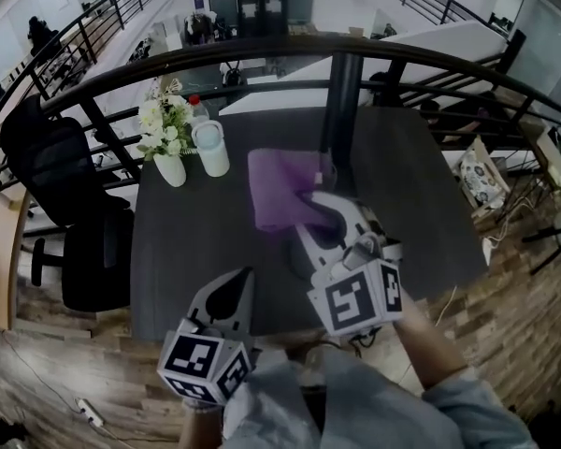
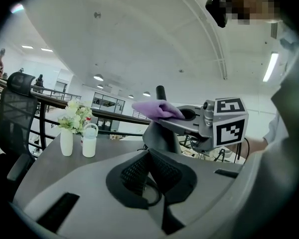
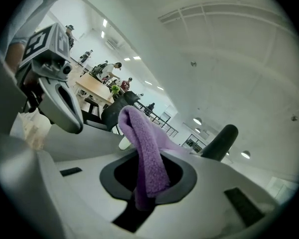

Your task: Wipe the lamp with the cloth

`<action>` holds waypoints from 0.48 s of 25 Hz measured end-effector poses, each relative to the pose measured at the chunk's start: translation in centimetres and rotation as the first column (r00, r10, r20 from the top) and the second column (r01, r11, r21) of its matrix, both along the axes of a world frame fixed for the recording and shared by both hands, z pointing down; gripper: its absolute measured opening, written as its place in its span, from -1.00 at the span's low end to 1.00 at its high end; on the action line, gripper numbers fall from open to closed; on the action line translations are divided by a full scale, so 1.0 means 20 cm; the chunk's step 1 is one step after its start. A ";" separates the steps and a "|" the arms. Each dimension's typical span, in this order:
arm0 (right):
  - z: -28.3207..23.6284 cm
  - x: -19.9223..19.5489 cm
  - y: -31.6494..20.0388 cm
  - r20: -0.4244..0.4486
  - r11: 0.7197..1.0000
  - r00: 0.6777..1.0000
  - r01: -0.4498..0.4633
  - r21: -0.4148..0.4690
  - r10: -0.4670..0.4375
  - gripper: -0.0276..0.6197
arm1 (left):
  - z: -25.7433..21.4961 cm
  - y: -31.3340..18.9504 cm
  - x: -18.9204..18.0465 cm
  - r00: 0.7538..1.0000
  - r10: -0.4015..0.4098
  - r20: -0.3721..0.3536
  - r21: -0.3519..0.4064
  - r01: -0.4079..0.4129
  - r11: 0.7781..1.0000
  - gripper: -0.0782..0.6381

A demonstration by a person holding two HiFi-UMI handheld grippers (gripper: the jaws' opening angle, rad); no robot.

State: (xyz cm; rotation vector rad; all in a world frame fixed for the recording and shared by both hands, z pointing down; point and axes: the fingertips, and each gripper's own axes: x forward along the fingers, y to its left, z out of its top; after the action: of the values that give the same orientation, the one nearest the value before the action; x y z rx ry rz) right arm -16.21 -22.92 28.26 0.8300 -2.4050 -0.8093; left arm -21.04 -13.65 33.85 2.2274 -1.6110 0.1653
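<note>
A purple cloth [image 1: 279, 193] hangs spread over the dark table [image 1: 196, 241], next to the black lamp post [image 1: 341, 101]. My right gripper [image 1: 316, 202] is shut on the cloth's near edge; in the right gripper view the cloth [image 3: 148, 158] is pinched between the jaws, with the lamp's black arm [image 3: 219, 142] behind it. My left gripper [image 1: 237, 283] hovers over the table's near edge, shut and holding nothing. In the left gripper view its pads [image 2: 139, 171] meet, and the lamp [image 2: 162, 133] stands ahead with the cloth [image 2: 157, 108] draped at it.
A white vase of flowers [image 1: 166, 138] and a white jug [image 1: 211, 148] stand at the table's far left corner. A black office chair [image 1: 61, 190] is left of the table. A curved black railing [image 1: 262, 50] runs behind. A cable [image 1: 439, 307] hangs at the right.
</note>
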 end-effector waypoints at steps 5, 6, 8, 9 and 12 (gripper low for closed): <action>0.13 0.07 0.09 0.000 0.997 1.000 0.008 -0.074 -0.008 -0.76 | 0.00 -0.03 0.03 1.000 0.007 -0.017 0.040 -0.006 0.999 -0.75; 0.15 0.09 0.11 0.000 0.996 1.000 0.007 -0.086 -0.007 -0.76 | 0.00 -0.04 0.04 1.000 0.009 -0.017 0.045 -0.008 0.999 -0.75; 0.18 0.13 0.14 -0.001 0.994 1.000 0.004 -0.106 -0.004 -0.76 | 0.00 -0.05 0.04 1.000 0.012 -0.011 0.049 -0.011 0.999 -0.75; 0.20 0.15 0.15 0.001 0.993 1.000 0.001 -0.116 -0.001 -0.76 | 0.00 -0.06 0.04 1.000 0.012 -0.009 0.051 -0.012 0.999 -0.75; 0.23 0.23 0.18 0.019 0.987 1.000 -0.019 -0.159 0.023 -0.76 | 0.00 -0.06 0.06 1.000 0.015 -0.008 0.046 -0.015 0.999 -0.75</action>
State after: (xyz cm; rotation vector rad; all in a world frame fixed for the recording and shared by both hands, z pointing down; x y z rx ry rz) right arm -11.71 -19.26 32.85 0.8028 -2.4374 -0.5945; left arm -19.80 -14.92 33.83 2.2723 -1.6094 0.1244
